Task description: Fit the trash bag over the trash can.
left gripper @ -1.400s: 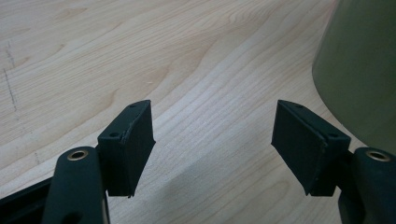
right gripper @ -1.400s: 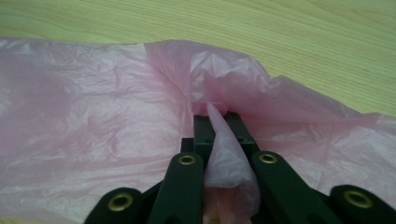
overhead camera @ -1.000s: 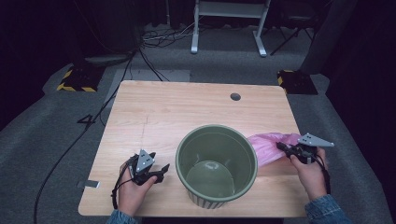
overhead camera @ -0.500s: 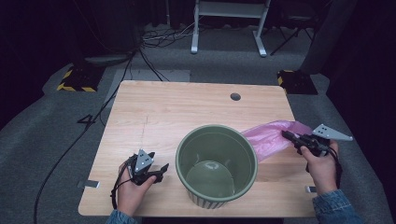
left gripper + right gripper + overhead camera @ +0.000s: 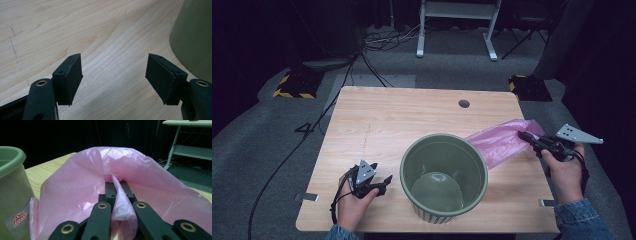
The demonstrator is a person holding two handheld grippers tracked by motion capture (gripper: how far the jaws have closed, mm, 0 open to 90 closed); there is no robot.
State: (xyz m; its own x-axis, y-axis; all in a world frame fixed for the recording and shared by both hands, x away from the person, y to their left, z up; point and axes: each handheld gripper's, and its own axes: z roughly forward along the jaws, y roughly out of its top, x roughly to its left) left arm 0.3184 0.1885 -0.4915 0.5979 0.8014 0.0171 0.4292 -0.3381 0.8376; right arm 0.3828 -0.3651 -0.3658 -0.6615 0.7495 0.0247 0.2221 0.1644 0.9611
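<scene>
A green plastic bin [image 5: 444, 176] stands upright near the table's front edge, and its wall [image 5: 193, 37] rises at the right of the left gripper view. A pink plastic bag [image 5: 499, 141] stretches from behind the bin's right rim toward the table's right edge. My right gripper [image 5: 525, 136] is shut on a pinched fold of that bag [image 5: 117, 185], lifting it off the table. My left gripper [image 5: 384, 182] rests low by the bin's left side, open, with bare wood between its pads [image 5: 68, 75].
The wooden table [image 5: 412, 120] has a round cable hole [image 5: 464, 103] at the back right. A white desk frame [image 5: 457, 25] and cables lie on the grey floor beyond. The bin carries a small red sticker [image 5: 18, 221].
My right gripper has drawn the pink bag to the right and slightly up, stretching it away from the bin. The left gripper has stayed put.
</scene>
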